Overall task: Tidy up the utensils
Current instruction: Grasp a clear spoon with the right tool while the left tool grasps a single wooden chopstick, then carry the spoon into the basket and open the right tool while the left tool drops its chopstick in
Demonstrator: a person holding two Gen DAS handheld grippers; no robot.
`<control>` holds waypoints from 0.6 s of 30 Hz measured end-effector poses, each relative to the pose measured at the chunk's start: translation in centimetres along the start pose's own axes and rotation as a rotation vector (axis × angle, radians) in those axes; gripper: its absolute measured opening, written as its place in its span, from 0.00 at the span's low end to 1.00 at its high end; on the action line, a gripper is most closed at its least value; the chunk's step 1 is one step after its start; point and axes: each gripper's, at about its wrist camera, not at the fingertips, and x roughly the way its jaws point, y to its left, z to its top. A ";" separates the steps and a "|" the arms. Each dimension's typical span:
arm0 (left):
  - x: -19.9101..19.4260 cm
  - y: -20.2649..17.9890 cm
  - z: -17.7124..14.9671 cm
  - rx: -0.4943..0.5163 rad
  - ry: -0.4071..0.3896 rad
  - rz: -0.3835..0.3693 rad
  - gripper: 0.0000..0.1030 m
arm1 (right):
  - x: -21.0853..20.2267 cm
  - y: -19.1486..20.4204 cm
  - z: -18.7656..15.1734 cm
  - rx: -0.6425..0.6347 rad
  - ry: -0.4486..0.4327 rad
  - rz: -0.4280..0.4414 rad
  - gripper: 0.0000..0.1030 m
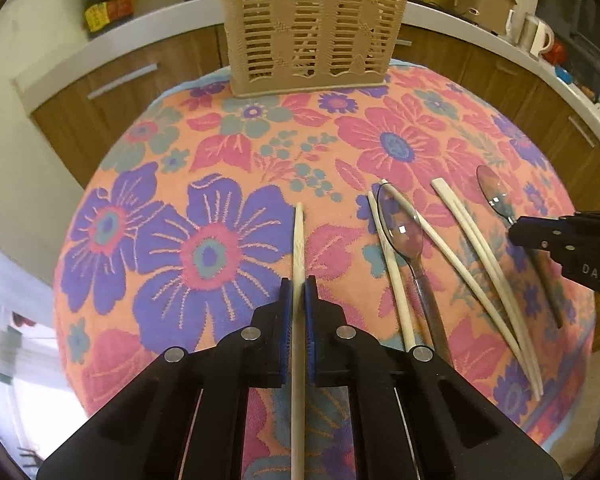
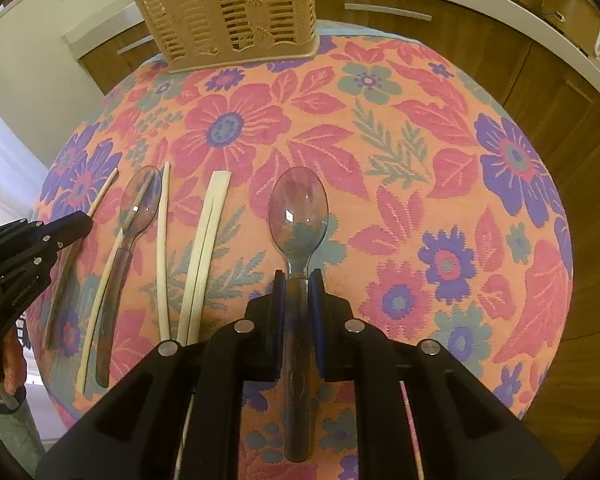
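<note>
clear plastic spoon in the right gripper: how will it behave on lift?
The clear spoon looks like thin plastic, so probably very light. The right gripper is shut on its narrow neck, with the bowl ahead and the long handle behind, so it may pivot. Its glossy surface suggests it could slip between the pads.

Wooden cabinets (image 1: 112, 92) under a white countertop (image 1: 148, 20) ring the room.

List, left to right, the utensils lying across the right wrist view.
Chopstick in the left gripper → clear spoon with a chopstick crossing it → single chopstick → joined chopstick pair → clear spoon in the right gripper's jaws.
</note>
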 end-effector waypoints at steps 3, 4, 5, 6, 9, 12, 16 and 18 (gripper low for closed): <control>-0.1 0.0 0.0 -0.004 0.008 -0.046 0.20 | 0.2 0.1 0.4 -0.023 0.029 0.007 0.11; -0.1 -0.2 0.0 0.002 0.009 -0.045 0.20 | 0.3 0.1 0.5 -0.030 0.037 0.009 0.11; 0.0 -0.6 0.0 0.015 0.008 -0.033 0.20 | 0.4 0.2 0.6 -0.041 0.046 0.008 0.11; 0.1 -1.0 0.0 0.036 0.007 -0.008 0.20 | 0.4 0.3 0.7 -0.047 0.049 0.007 0.11; 0.4 -1.7 0.1 0.064 0.002 0.063 0.04 | 0.5 0.3 0.7 -0.052 0.044 0.004 0.10; 0.3 -1.3 0.1 0.040 -0.003 0.059 0.04 | 0.5 0.2 0.5 -0.045 0.024 0.009 0.09; -0.4 -1.2 0.2 0.018 -0.034 0.079 0.04 | 0.1 -0.1 0.5 -0.031 -0.002 0.036 0.09; -1.0 -1.3 0.6 0.009 -0.058 0.075 0.04 | -0.5 -0.2 0.8 -0.032 -0.031 0.049 0.09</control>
